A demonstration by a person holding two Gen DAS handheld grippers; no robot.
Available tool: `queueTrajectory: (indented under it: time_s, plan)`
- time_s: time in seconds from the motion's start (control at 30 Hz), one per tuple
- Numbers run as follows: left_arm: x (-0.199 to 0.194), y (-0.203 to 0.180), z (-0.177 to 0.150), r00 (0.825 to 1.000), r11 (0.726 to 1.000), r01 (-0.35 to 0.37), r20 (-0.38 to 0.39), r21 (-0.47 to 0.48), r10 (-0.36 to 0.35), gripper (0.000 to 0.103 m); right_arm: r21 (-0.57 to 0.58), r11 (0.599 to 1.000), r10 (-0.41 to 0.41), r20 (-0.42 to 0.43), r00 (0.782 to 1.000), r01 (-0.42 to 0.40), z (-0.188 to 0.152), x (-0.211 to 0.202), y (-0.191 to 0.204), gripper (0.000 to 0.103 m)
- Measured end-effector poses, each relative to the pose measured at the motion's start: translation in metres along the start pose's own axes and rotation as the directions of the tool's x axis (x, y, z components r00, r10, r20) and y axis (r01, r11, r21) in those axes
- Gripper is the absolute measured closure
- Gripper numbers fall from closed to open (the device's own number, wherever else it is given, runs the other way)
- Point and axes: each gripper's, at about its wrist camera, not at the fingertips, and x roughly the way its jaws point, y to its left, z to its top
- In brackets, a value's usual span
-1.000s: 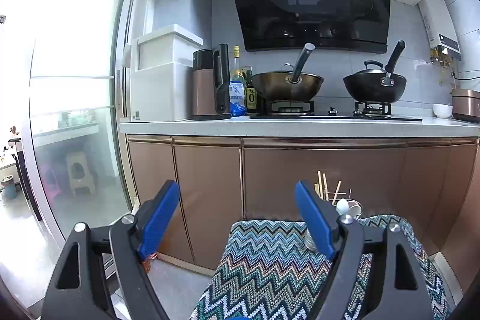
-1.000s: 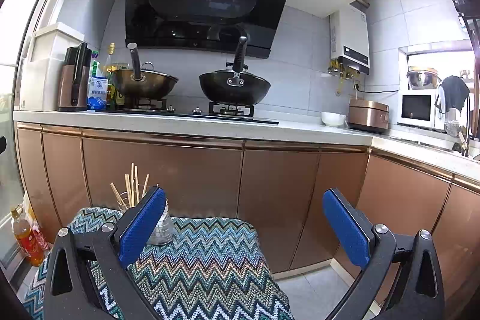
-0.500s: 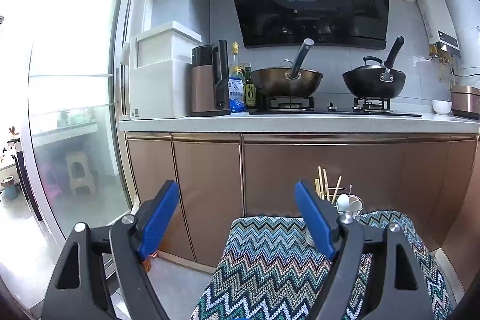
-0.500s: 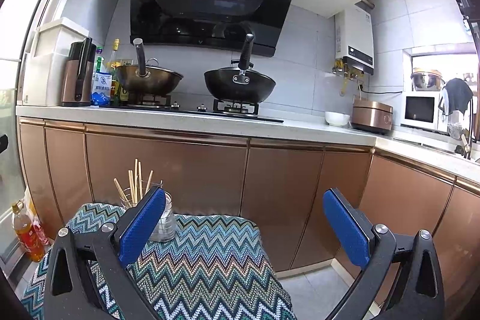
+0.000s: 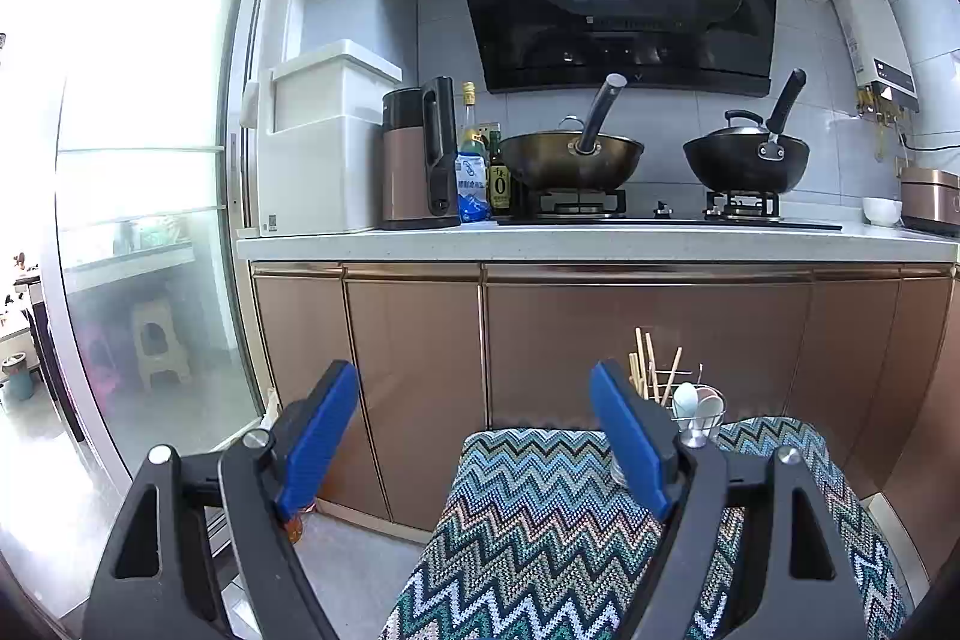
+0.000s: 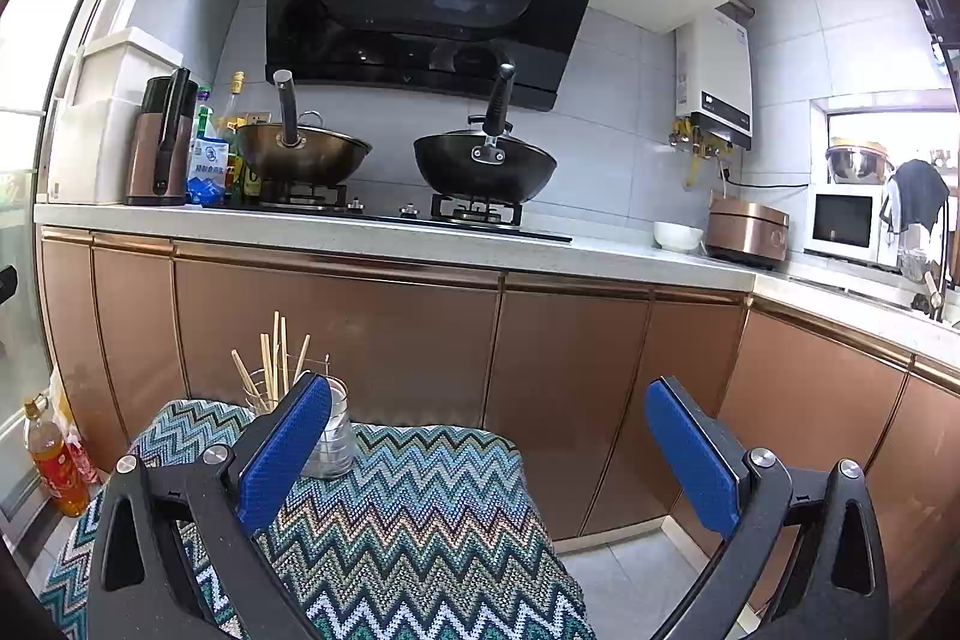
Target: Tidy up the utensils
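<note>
Left wrist view: our left tool (image 5: 474, 421) spread apart, empty | right tool (image 6: 489, 436) apart too | chopsticks (image 6: 273, 361) and spoons (image 5: 696, 403) upright in holder (image 6: 333, 436) at far tabletop (image 6: 420, 508) edge, kept within reach.

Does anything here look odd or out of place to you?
One thing does: the utensil holder with chopsticks and white spoons stands on a zigzag-patterned cloth low in front of the cabinets, not on the counter. Nothing looks spilled or broken.
</note>
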Motion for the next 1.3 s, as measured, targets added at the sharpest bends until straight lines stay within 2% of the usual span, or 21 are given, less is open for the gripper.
queueTrajectory:
  time_s: [1.3]
  plan:
    - [-0.0023,0.0046,-0.0029,1.0,1.0,-0.005,0.001,-0.004,0.005,0.024,-0.021,1.0,0.017,0.002,1.0,-0.017,-0.0006,-0.0022,0.0039,0.0]
